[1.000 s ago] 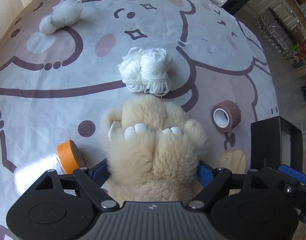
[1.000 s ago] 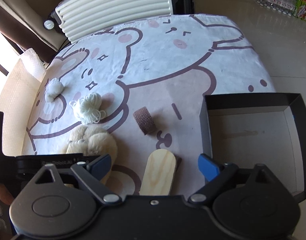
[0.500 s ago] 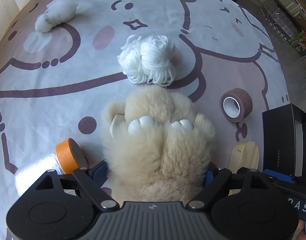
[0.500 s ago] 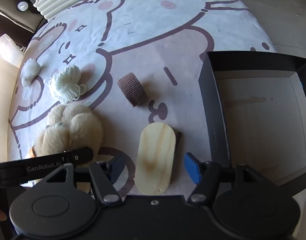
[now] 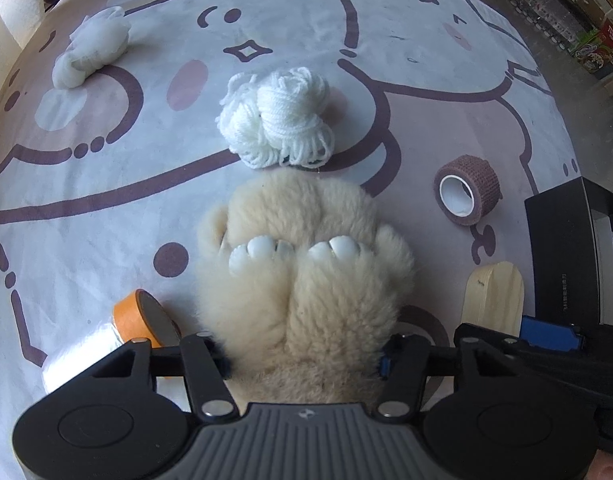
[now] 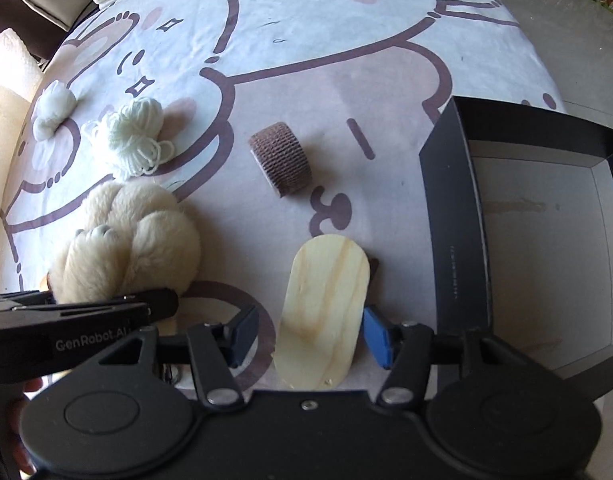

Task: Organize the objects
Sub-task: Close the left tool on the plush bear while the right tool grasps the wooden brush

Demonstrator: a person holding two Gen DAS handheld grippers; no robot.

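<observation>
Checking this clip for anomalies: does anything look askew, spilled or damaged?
Only the white yarn ball: loose loops spill from its near edge onto the cloth, touching the plush toy. The brown bandage roll lies on its side. Nothing looks damaged.

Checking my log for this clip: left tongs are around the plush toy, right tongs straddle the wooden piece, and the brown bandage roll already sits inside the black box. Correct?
Not quite. The brown bandage roll lies on the printed cloth, outside the black box, as the right wrist view shows. The left tongs around the plush toy and the right tongs straddling the wooden piece are as stated.
</observation>
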